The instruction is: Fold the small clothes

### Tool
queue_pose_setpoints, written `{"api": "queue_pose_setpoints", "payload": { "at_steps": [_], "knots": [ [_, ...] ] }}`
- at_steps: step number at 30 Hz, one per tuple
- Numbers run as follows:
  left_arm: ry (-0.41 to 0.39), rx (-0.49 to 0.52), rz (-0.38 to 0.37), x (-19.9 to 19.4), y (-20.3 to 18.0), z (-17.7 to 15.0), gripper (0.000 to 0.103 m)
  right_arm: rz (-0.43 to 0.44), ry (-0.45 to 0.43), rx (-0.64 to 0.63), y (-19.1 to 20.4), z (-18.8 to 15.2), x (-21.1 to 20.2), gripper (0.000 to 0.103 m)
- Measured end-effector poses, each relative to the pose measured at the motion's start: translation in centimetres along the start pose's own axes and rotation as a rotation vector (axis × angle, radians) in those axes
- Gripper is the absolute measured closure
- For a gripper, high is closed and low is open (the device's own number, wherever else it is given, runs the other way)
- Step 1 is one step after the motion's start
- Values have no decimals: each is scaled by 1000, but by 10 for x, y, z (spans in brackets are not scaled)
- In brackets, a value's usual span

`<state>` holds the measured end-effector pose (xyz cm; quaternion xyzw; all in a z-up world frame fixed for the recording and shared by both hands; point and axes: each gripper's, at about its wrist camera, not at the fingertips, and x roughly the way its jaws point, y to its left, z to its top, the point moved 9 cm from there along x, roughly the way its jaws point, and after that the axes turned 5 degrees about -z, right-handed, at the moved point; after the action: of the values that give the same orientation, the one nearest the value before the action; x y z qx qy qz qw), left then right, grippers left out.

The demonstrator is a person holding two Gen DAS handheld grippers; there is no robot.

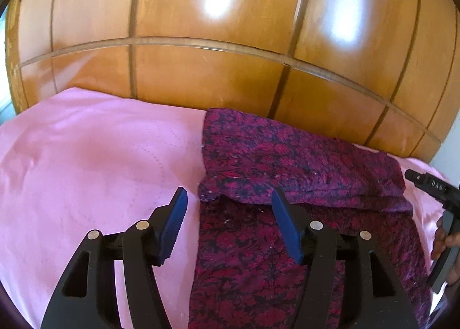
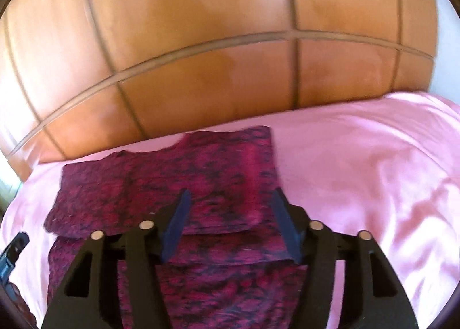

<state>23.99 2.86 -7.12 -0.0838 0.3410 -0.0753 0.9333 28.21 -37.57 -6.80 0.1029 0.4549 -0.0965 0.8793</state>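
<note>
A dark red and navy patterned garment [image 1: 287, 162] lies on the pink bedsheet [image 1: 86, 156], its far part folded over the near part. My left gripper [image 1: 230, 225] is open and empty, above the garment's left edge. In the right wrist view the same garment [image 2: 172, 185] lies below my right gripper [image 2: 230, 228], which is open and empty over its folded part. The right gripper's body [image 1: 437, 191] shows at the right edge of the left wrist view, held by a hand.
A glossy wooden headboard [image 1: 215, 70] rises right behind the bed. The pink sheet [image 2: 373, 170] spreads to the right of the garment. The left gripper's body [image 2: 11, 254] shows at the left edge of the right wrist view.
</note>
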Motion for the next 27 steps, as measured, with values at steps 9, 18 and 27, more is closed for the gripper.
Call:
{"api": "queue_pose_setpoints", "payload": {
  "at_steps": [9,18,27],
  "knots": [
    [119,-30,47,43,17,-12,43,20,87,-23,-1,-20,29,74],
    [234,-124,117,76,54,-29,43,66,79,-37,1,-23,10,92],
    [231,-211,163,64,70,-25,45,40,113,22,-15,-32,36,87]
  ]
}}
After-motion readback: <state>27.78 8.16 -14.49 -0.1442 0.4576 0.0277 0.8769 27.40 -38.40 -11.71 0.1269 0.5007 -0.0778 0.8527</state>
